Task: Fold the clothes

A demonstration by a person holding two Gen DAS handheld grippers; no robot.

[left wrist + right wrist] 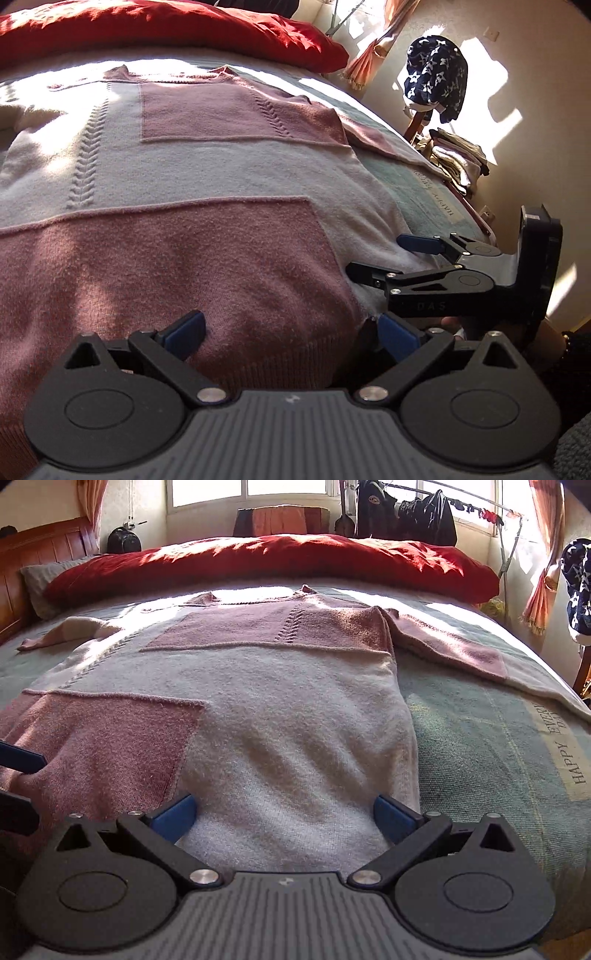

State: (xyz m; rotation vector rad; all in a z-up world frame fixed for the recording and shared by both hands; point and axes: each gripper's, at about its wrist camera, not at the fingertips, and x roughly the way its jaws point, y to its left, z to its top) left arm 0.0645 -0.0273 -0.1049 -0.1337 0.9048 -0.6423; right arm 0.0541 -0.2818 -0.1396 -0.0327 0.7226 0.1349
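Sweater (258, 686) lies flat on the bed (480, 738), hem at the near edge, neck at the far end by the red pillow (277, 561). Pink and white blocks, right sleeve spread out to the right, left sleeve partly bunched at far left.

Left gripper (290, 334) is at the near hem over the pink block, jaws apart, nothing clamped. Right gripper (284, 812) is at the near hem over the white block near the right side seam, jaws also apart, empty.

Looks like the step is grabbing the hem for the first fold. To do it well:
- drop each jaw pair over the ribbed hem edge and catch both layers, not just the top one
- spread the grippers wider, towards the hem corners (they sit close together now), else the middle sags
- close both, lift evenly, carry straight towards the neck
- the sleeves probably want folding in first, otherwise they stick out
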